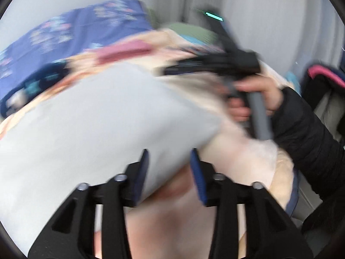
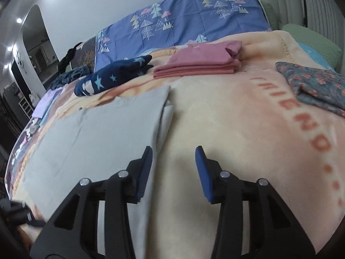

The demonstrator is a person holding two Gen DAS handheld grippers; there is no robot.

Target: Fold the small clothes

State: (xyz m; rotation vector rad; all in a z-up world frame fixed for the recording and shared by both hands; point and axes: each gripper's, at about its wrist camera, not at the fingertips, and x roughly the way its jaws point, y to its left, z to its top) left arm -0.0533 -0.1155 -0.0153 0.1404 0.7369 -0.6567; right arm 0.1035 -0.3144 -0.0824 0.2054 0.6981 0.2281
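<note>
A light grey garment [image 2: 97, 129] lies flat on the cream blanket [image 2: 226, 118], partly folded with layered edges at its right side. My right gripper [image 2: 173, 151] is open just above the garment's right edge, holding nothing. In the blurred left wrist view the grey garment [image 1: 97, 118] fills the middle. My left gripper [image 1: 169, 153] is open over the garment's near edge, with cloth showing between the fingers but not clamped. The other hand-held gripper [image 1: 211, 64] and the hand holding it show beyond the garment.
A folded pink garment [image 2: 198, 62], a navy star-print garment [image 2: 112, 75] and a floral garment [image 2: 319, 82] lie on the blanket. A blue tree-print sheet [image 2: 183, 21] lies behind. Green pillows [image 2: 312, 38] sit at the back right. Small clothes [image 2: 43, 105] lie far left.
</note>
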